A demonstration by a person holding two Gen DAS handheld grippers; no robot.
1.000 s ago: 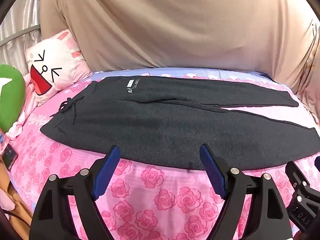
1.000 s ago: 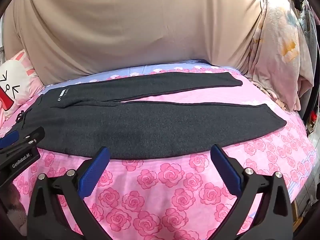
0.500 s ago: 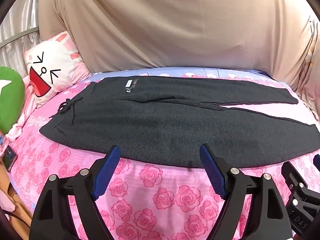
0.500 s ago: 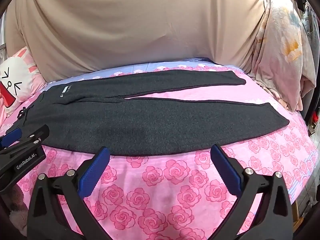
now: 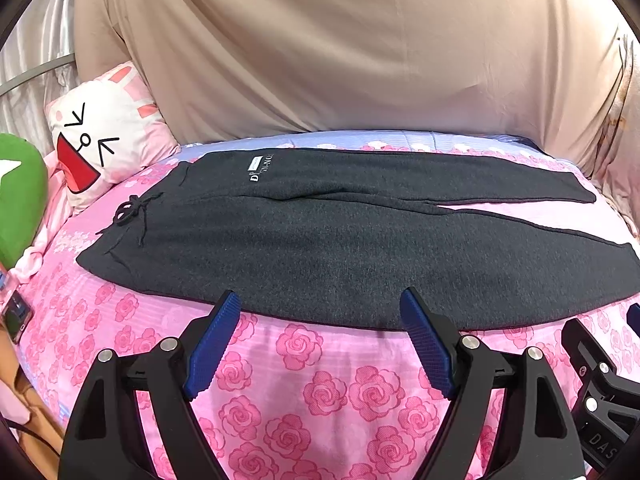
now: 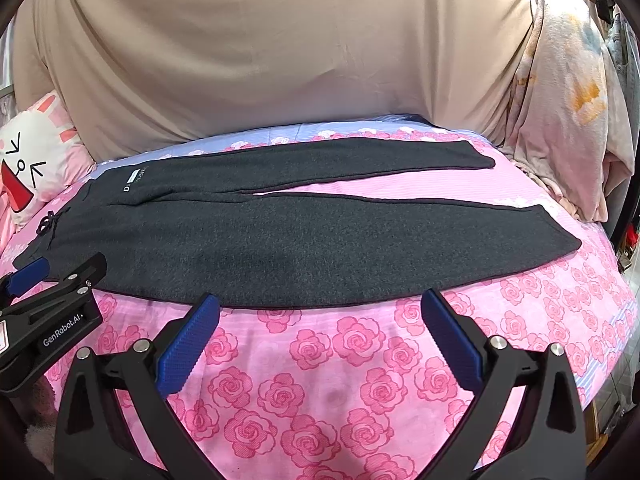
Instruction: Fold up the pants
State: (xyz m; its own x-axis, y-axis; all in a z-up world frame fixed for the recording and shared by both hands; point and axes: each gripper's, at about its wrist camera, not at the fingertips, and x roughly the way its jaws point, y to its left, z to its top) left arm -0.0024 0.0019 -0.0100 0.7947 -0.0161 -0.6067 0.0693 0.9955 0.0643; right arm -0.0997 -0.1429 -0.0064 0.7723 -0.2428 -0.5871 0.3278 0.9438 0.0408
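Observation:
Dark grey pants (image 5: 340,240) lie flat and spread out on the pink rose bedsheet (image 5: 300,380), waistband with drawstring at the left, both legs running to the right. They also show in the right wrist view (image 6: 300,248). My left gripper (image 5: 320,304) is open and empty, just short of the near edge of the pants by the hip. My right gripper (image 6: 318,304) is open and empty, just short of the near leg's edge. The left gripper also shows at the left edge of the right wrist view (image 6: 48,308).
A white cartoon-face pillow (image 5: 104,136) and a green cushion (image 5: 20,200) lie at the head end, left. A beige sheet (image 5: 340,48) hangs behind the bed. A heap of pale cloth (image 6: 572,120) stands at the right. A phone (image 5: 16,316) lies at the bed's left edge.
Both grippers have drawn back a little from the bed, so the pants sit slightly higher in both views. The pants have not moved. Both grippers stay open.

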